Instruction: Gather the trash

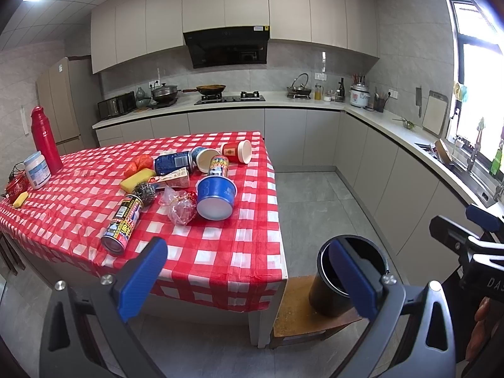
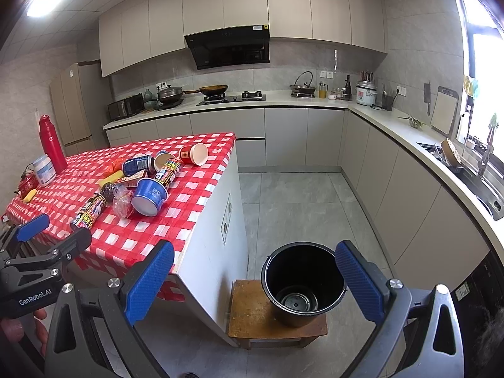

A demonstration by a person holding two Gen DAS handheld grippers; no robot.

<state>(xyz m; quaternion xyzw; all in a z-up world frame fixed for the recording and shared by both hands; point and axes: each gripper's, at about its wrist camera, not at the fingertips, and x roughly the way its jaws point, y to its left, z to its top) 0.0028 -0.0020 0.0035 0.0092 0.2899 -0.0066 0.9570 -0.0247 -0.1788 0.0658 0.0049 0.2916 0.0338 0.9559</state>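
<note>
Surveying: kitchen w/ checked table [image 1: 220, 252], nothing picked up yet.
Progress: judged at start; bucket [image 2: 304, 283] on stool [image 2: 252, 315] beside table looks empty, inside bare.
Left to do: whole pile — blue cup [image 1: 215, 200], red cup [image 1: 237, 151], blue can [image 1: 173, 163], printed can [image 1: 121, 225], plastic wrapper [image 1: 179, 204] etc.
Left claw [image 1: 252, 280]: wide apart, holding nothing, short of table edge.
Right claw [image 2: 255, 286]: wide apart, holding nothing, bucket between its fingers in view, not touching.
Writing: "GenRobot.AI" on left claw body seen from right wrist view; "DA…" partly visible on right claw; can labels look like Chinese print, too small to read.
</note>
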